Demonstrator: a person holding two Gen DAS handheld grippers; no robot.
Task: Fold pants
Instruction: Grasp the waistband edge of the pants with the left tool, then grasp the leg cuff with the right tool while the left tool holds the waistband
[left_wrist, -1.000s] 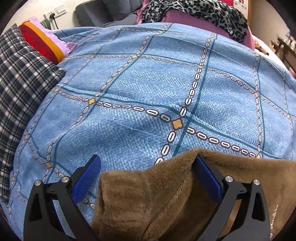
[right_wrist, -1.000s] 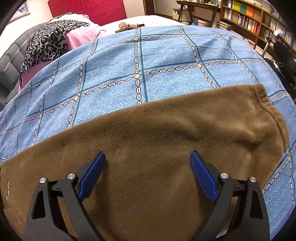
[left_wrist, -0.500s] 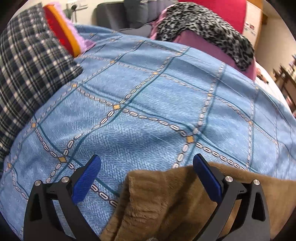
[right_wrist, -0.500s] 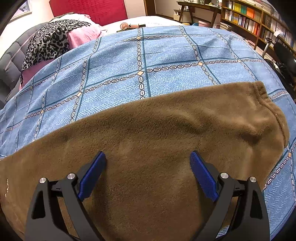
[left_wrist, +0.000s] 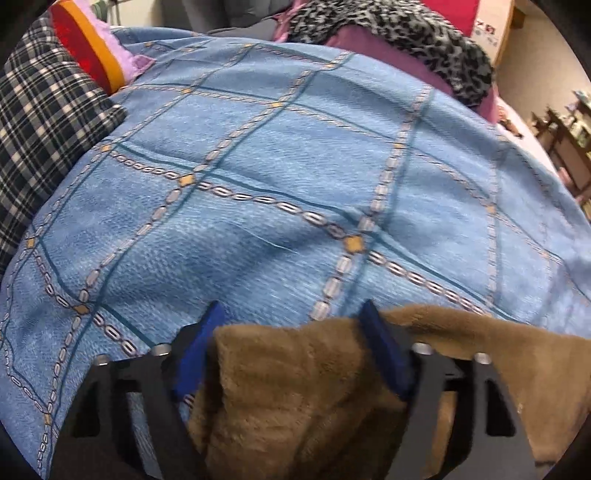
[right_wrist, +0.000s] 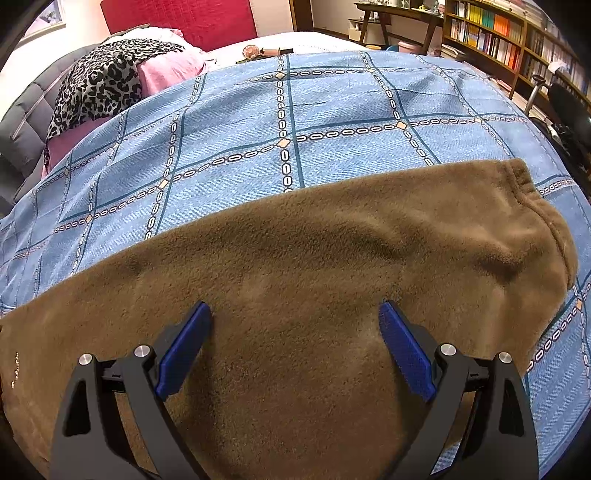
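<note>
Brown fleece pants (right_wrist: 332, 277) lie flat across a blue patterned bedspread (right_wrist: 295, 110), with one hemmed end at the right. My right gripper (right_wrist: 295, 332) is open just above the middle of the fabric, holding nothing. In the left wrist view, my left gripper (left_wrist: 291, 339) has its blue pads narrowed around a bunched edge of the pants (left_wrist: 295, 387), and the fabric fills the gap between them. The bedspread (left_wrist: 277, 203) stretches beyond it.
A plaid pillow (left_wrist: 44, 122) and a red-orange striped cloth (left_wrist: 88, 48) lie at the left. A leopard-print cloth on pink bedding (right_wrist: 107, 81) sits at the far end. Bookshelves (right_wrist: 517, 33) stand at the right, beyond the bed.
My left gripper has closed in from wide open onto the bunched pants edge and shifted slightly. My right gripper stays open over the pants, almost still.
</note>
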